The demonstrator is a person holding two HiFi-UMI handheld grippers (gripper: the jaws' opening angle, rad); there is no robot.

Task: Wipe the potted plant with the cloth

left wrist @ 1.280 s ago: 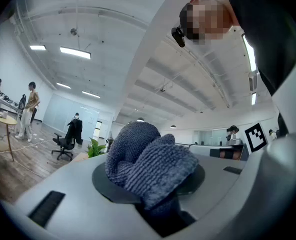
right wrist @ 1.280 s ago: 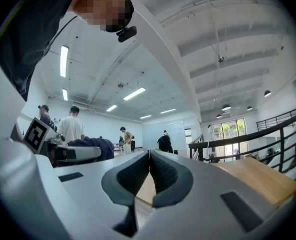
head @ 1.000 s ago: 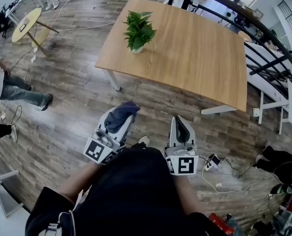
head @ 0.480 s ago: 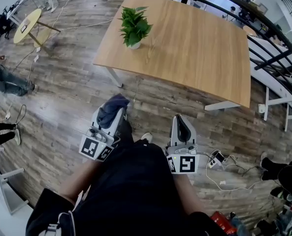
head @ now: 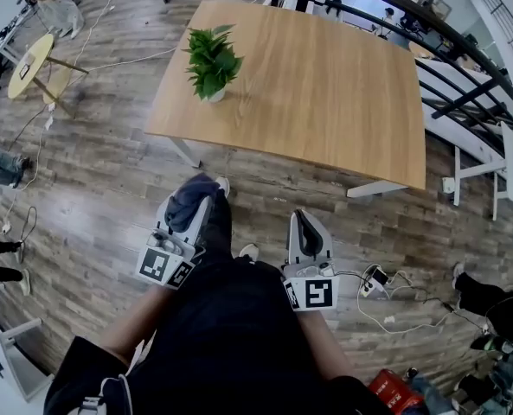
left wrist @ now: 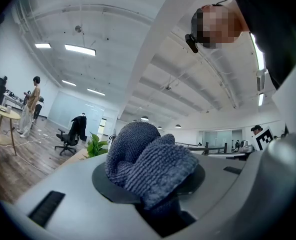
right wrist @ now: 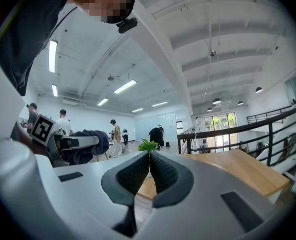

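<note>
While both grippers hover above the wood-plank floor [head: 109, 171], short of the table, a small white pot [head: 214, 96] holding a bushy, green-leaved plant [head: 209, 57] stands near the left edge of the light wooden rectangular table [head: 343, 85]. Clamped in the left gripper [head: 193, 207] is a blue-grey cloth [left wrist: 147, 161], thick, ribbed like knitwear and bunched into a rounded wad that bulges out between the jaws. Beside it, the right gripper [head: 302, 221] has its dark, textured pads pressed together with nothing between them. Plant and pot sit well apart from both grippers, ahead of the cloth.
</note>
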